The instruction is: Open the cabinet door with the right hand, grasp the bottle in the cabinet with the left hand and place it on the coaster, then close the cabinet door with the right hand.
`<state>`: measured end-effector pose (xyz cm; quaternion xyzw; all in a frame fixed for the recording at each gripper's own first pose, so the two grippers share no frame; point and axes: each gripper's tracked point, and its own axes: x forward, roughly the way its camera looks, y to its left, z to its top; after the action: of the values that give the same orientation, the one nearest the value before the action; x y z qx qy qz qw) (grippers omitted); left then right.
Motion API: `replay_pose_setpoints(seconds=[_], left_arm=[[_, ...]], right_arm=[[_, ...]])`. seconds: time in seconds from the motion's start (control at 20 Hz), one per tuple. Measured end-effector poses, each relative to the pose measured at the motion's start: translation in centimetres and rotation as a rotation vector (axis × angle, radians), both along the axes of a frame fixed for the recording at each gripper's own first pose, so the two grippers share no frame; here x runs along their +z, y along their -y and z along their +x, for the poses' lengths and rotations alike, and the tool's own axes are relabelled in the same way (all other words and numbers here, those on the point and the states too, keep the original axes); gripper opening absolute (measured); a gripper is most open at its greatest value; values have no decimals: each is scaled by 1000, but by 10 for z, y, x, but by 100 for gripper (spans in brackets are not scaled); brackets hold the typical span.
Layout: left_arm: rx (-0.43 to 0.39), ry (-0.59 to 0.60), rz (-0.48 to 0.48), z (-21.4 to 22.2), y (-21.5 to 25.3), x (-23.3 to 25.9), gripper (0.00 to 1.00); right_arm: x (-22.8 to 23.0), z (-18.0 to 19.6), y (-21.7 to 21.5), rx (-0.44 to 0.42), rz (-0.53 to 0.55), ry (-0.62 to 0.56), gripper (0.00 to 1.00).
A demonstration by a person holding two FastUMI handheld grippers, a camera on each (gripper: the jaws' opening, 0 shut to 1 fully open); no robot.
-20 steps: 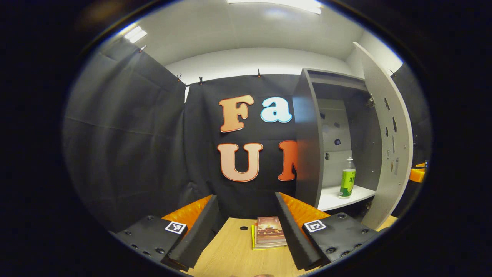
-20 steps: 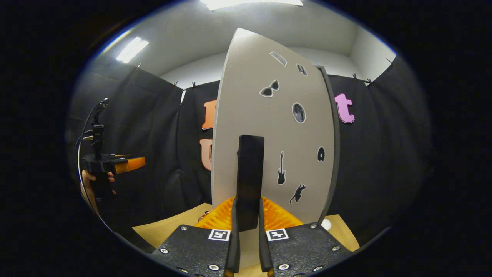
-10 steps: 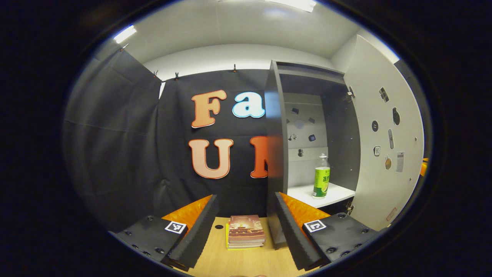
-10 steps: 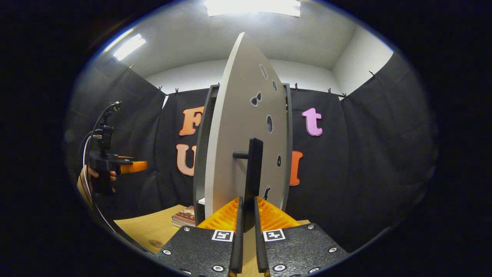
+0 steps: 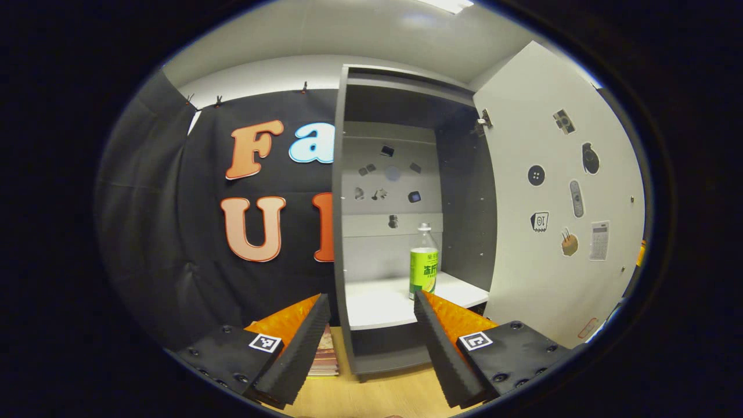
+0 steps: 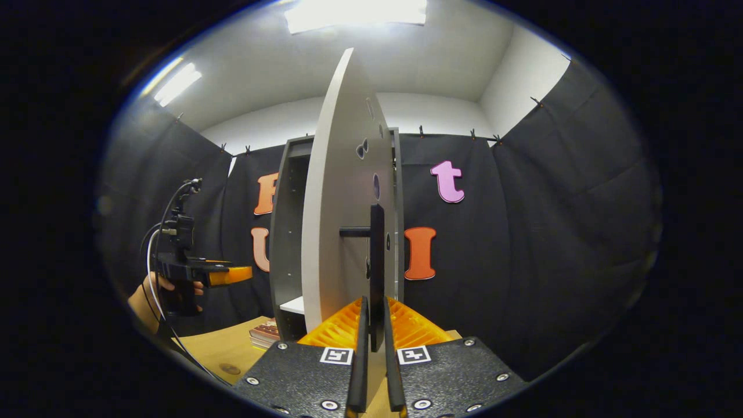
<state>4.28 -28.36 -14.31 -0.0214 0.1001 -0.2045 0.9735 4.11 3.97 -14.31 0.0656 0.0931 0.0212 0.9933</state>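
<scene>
Left gripper view: bottle [image 5: 424, 264] stands ahead of the spread left tool [image 5: 369, 325].

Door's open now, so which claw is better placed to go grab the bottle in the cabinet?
The left claw. It is open and faces the cabinet's inside, with the bottle upright on the white shelf just beyond its fingers. The right claw is shut on the door handle, holding the door open.

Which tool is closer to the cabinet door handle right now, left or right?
Right. The right tool is closed on the black door handle. The left tool is open out in front of the cabinet, facing the bottle, apart from the door.
</scene>
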Motion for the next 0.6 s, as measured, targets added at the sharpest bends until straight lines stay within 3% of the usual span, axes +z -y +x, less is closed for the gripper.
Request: replay_pose_setpoints(seconds=[0.2, 0.35, 0.4, 0.45, 0.6], left_arm=[[-49, -20, -4, 21, 54, -9, 94], [-64, -31, -14, 41, 90, -19, 95], [-69, -39, -16, 44, 102, -24, 95], [-74, -45, -19, 51, 114, -31, 95], [-95, -85, -25, 73, 141, -52, 95]], right_arm=[[-1, -3, 33, -61, -3, 15, 11], [-2, -10, 19, 3, 98, 21, 9], [-4, -12, 14, 28, 121, 26, 18], [-4, -12, 15, 45, 135, 27, 13], [1, -19, 26, 53, 124, 54, 14]])
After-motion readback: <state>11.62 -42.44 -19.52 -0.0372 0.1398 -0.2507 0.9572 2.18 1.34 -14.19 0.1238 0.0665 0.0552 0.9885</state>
